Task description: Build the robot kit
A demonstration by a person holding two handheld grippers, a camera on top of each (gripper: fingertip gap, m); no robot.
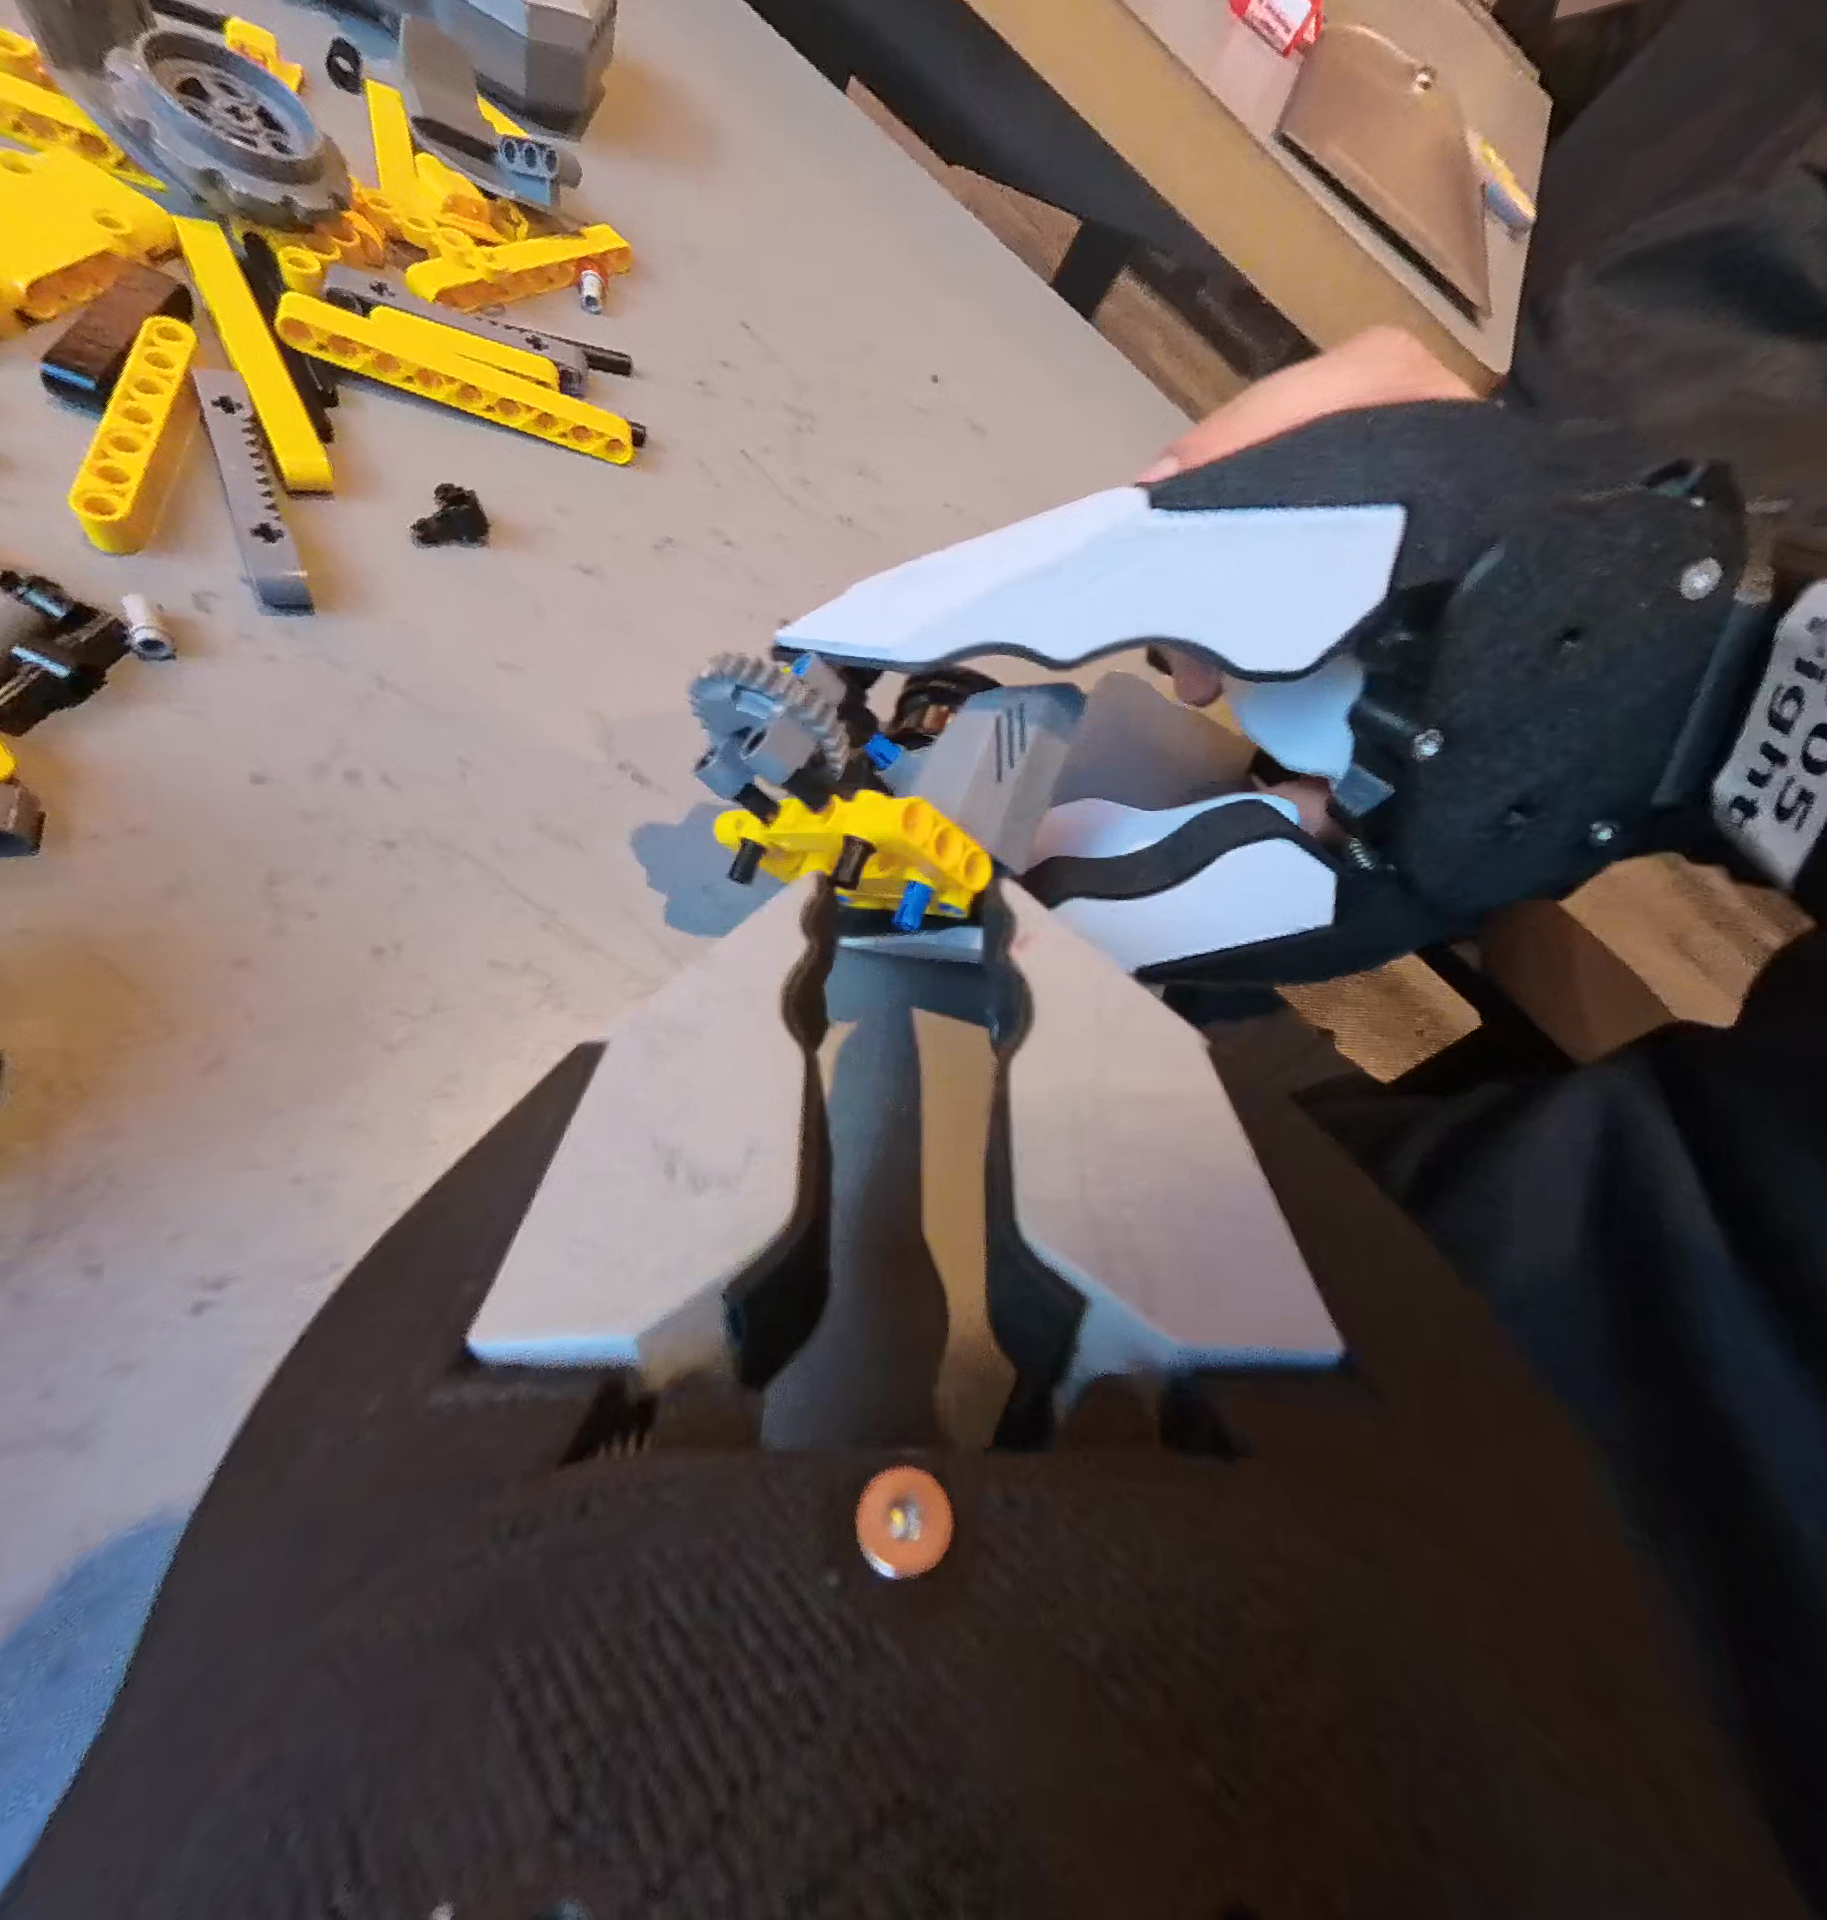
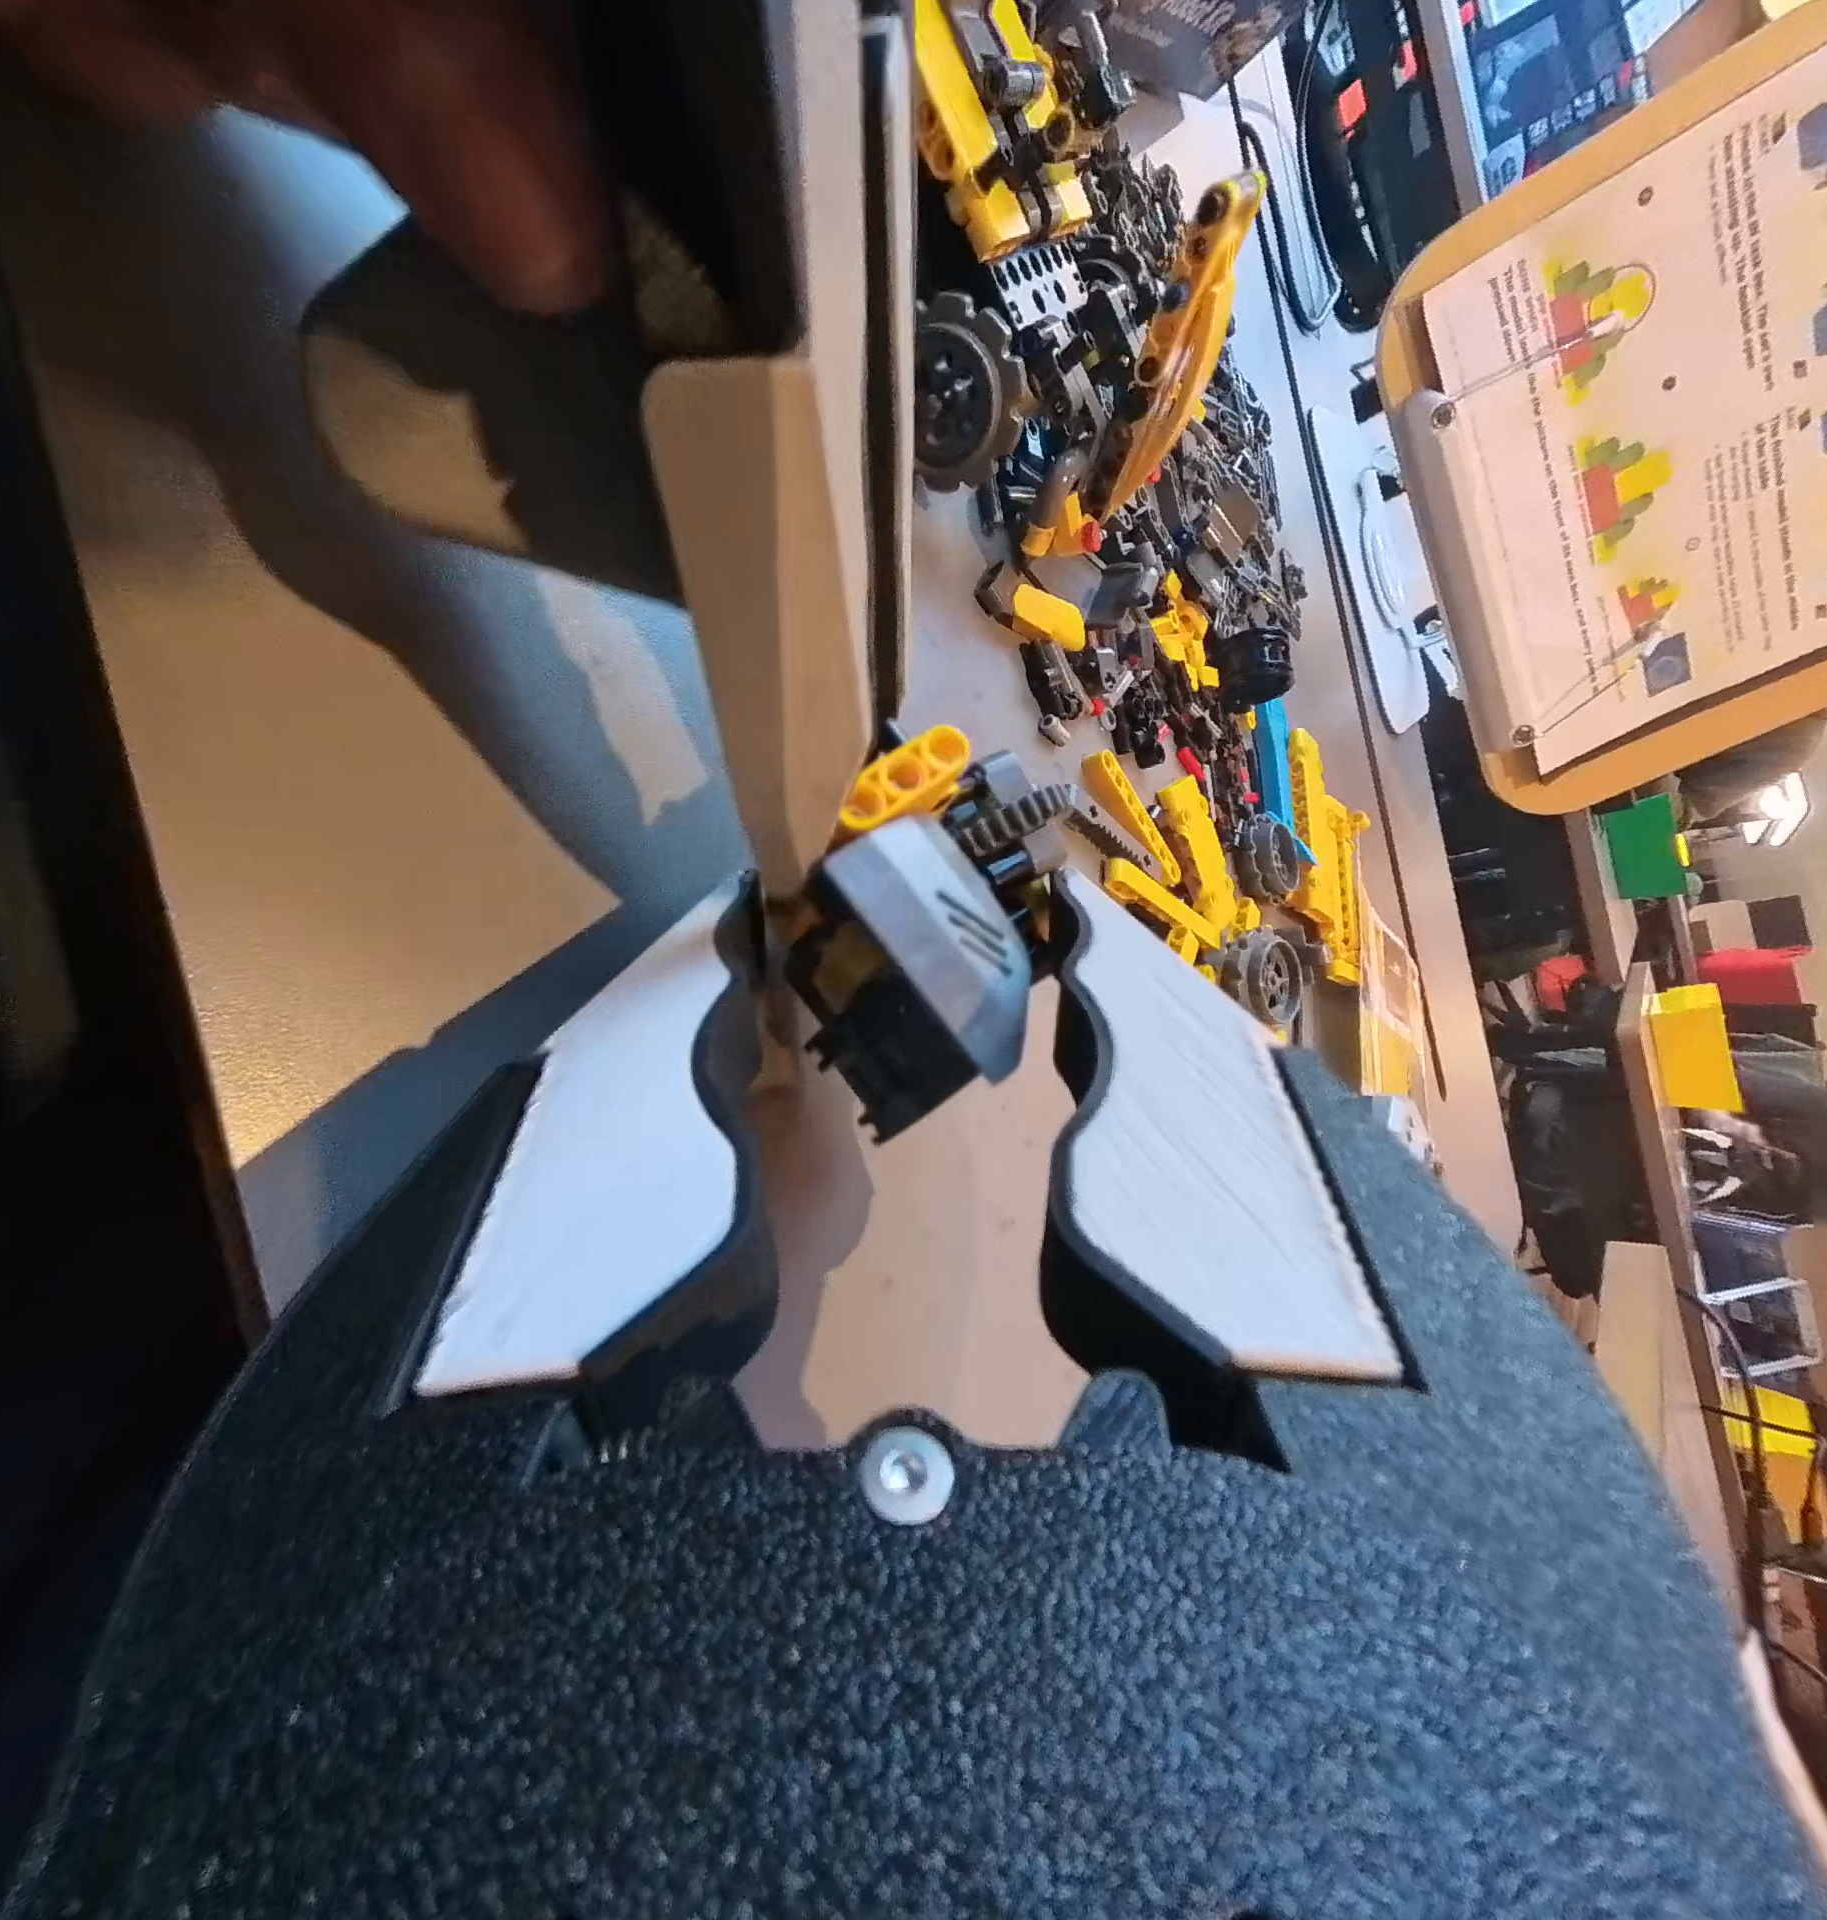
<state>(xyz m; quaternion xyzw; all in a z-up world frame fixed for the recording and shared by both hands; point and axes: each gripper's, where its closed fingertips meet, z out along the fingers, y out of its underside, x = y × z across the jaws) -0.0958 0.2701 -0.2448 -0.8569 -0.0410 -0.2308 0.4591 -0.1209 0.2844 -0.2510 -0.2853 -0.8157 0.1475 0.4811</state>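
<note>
A small building-toy assembly hangs in the air between both grippers: a yellow holed beam (image 1: 867,847), a grey gear (image 1: 769,712) and a grey-and-black block (image 1: 997,769). My left gripper (image 1: 904,914) is shut on the yellow beam from below. My right gripper (image 1: 909,738) comes in from the right, its white fingers closed over the grey block. In the right wrist view, my right gripper (image 2: 909,904) grips the grey block (image 2: 919,935), with the gear (image 2: 1013,821) and yellow beam (image 2: 904,774) beyond it. One left finger (image 2: 774,582) reaches down onto the beam.
Loose yellow beams (image 1: 452,379), a grey toothed rack (image 1: 249,488) and a large grey wheel (image 1: 223,125) lie on the grey table (image 1: 421,935) at upper left. The right wrist view shows a dense parts pile (image 2: 1148,540) and an instruction sheet on a wooden board (image 2: 1657,416). My two grippers' fingertips are within a few centimetres of each other. Between my right fingertips and the large grey wheel (image 1: 223,125) there is roughly 15 cm. The right camera catches it too, in the right wrist view (image 2: 1266,970).
</note>
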